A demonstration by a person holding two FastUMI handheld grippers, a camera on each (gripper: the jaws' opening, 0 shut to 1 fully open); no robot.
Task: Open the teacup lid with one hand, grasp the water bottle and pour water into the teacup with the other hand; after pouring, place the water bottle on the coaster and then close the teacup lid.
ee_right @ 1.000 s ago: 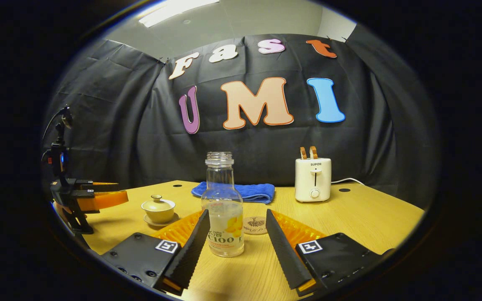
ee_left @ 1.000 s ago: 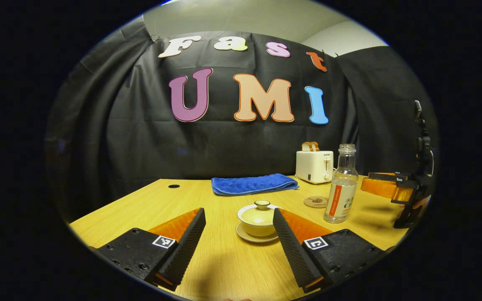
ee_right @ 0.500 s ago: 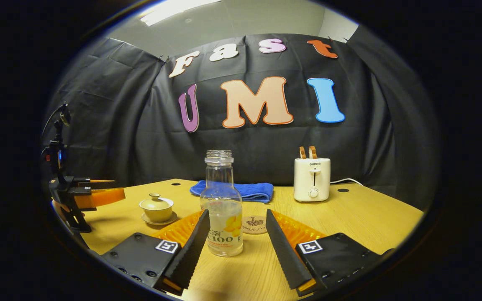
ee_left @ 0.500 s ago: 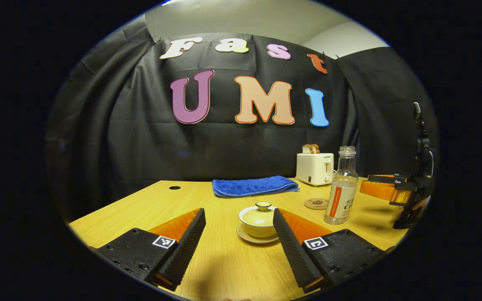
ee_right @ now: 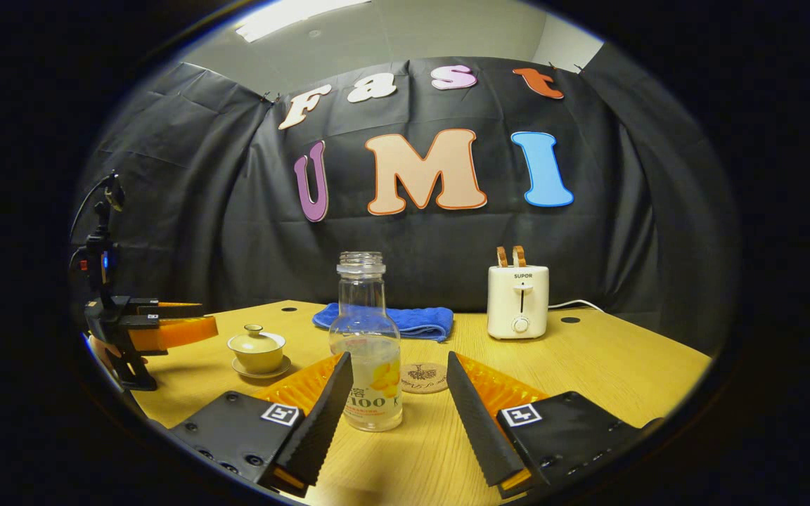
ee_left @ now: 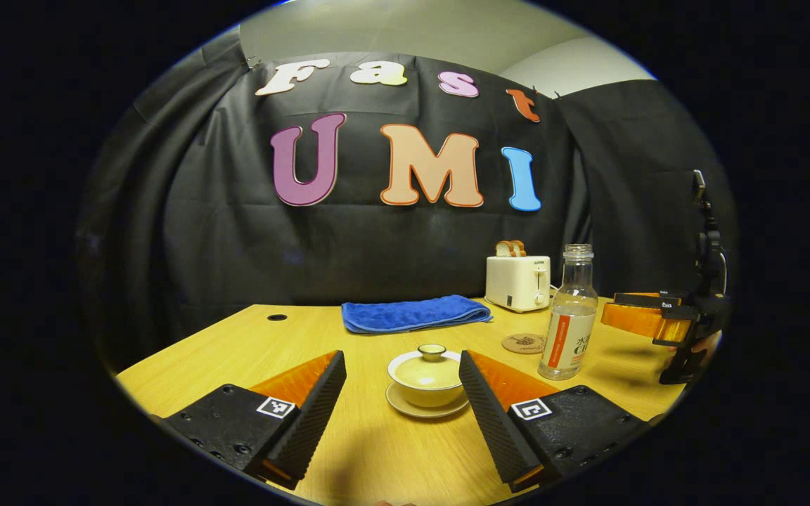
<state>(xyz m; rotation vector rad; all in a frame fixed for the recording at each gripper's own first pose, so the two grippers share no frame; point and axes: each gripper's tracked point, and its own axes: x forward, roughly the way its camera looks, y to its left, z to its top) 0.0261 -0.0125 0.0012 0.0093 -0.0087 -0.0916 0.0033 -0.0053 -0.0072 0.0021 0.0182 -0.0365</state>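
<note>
A pale lidded teacup (ee_left: pixel 426 374) on a saucer stands on the wooden table, just ahead of my open left gripper (ee_left: pixel 403 414), between the lines of its fingers. The lid with its small knob (ee_left: pixel 432 350) rests on the cup. An uncapped clear water bottle (ee_right: pixel 368 355) with a little liquid stands upright between the fingertips of my open right gripper (ee_right: pixel 398 414), nearer the left finger, untouched. A round cork coaster (ee_right: pixel 425 377) lies just behind the bottle. In the right gripper view the teacup (ee_right: pixel 256 350) sits far left beside the left gripper (ee_right: pixel 166 325).
A folded blue towel (ee_left: pixel 412 313) lies at the back of the table. A white toaster (ee_right: pixel 517 302) with toast stands at the back right, its cord trailing right. Small round holes (ee_left: pixel 277 318) mark the tabletop. The right gripper (ee_left: pixel 647 316) shows beside the bottle (ee_left: pixel 568 323).
The left gripper view has shifted a little, so the teacup sits closer and more centred between its fingers. In the right gripper view the bottle has drifted slightly left, toward the left finger.
</note>
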